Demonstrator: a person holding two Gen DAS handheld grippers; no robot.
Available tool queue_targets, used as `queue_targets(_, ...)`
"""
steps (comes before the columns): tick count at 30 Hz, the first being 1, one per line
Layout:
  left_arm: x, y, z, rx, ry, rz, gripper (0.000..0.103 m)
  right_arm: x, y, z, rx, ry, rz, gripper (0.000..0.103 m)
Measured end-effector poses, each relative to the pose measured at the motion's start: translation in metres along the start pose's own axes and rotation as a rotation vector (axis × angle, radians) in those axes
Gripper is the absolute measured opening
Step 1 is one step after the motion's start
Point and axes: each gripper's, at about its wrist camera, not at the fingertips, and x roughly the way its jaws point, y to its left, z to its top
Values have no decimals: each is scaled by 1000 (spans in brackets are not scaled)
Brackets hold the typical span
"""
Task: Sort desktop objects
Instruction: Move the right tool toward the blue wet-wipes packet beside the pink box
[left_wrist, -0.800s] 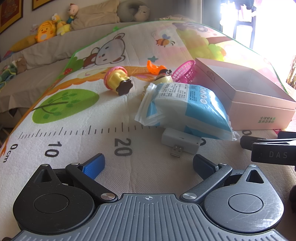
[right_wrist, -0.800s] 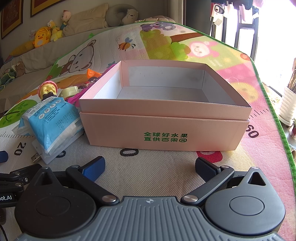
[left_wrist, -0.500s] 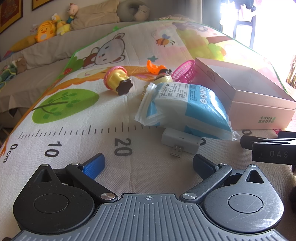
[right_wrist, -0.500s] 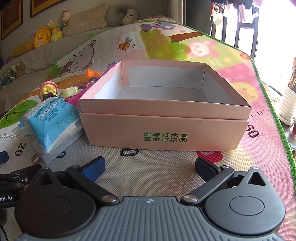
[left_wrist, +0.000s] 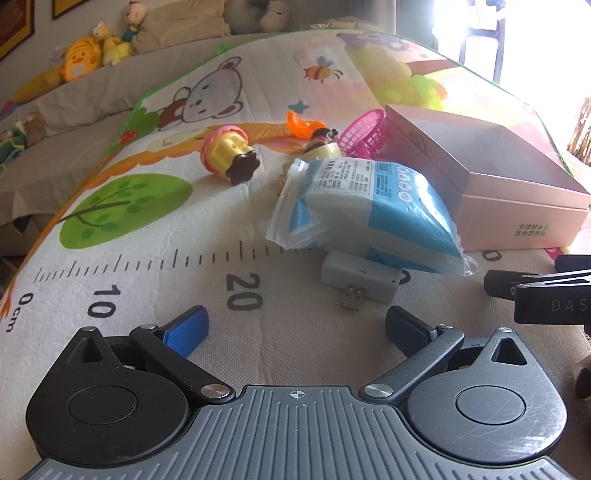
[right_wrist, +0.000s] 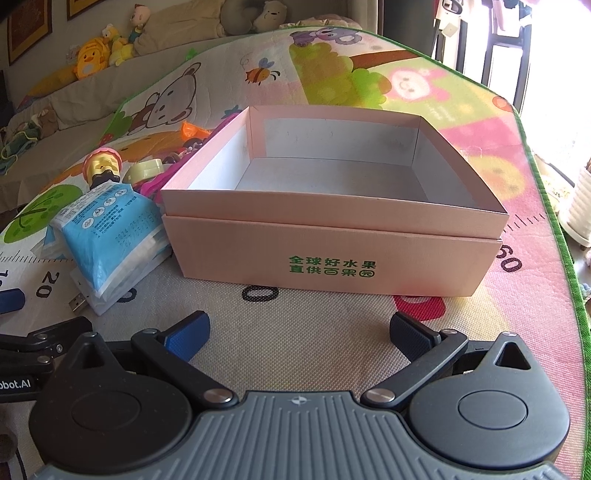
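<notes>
An open pink cardboard box (right_wrist: 332, 254) with nothing in it sits on the play mat, straight ahead of my right gripper (right_wrist: 297, 332), which is open and holds nothing. The box also shows at the right of the left wrist view (left_wrist: 517, 218). My left gripper (left_wrist: 295, 328) is open and holds nothing, just short of a white USB adapter (left_wrist: 360, 277). On the adapter lies a blue and white tissue pack (left_wrist: 369, 206), also in the right wrist view (right_wrist: 107, 236). Behind it lie a yellow and pink toy (left_wrist: 229, 157), a pink basket (left_wrist: 364, 134), an orange toy (left_wrist: 301, 125) and a small figure (left_wrist: 325, 142).
The colourful play mat (left_wrist: 147, 258) with a printed ruler covers the surface. Plush toys (left_wrist: 79, 61) line a sofa at the back. The right gripper's side (left_wrist: 535, 291) shows at the right edge of the left wrist view. A roll of tape (right_wrist: 146, 170) lies left of the box.
</notes>
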Motion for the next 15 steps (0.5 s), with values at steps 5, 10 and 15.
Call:
queue_targets(5,-3,2,0,5,5,-14,103,-5,0,-2,-9,15,11,103)
queue_targets(10,-18,5,-4,33,-12,-72,103,-14,-1,-7,-31,30,41,103)
queue_targets(15,-12,-6,8,102,-20,-87,103,-37,1,-8,-39,-30,93,103)
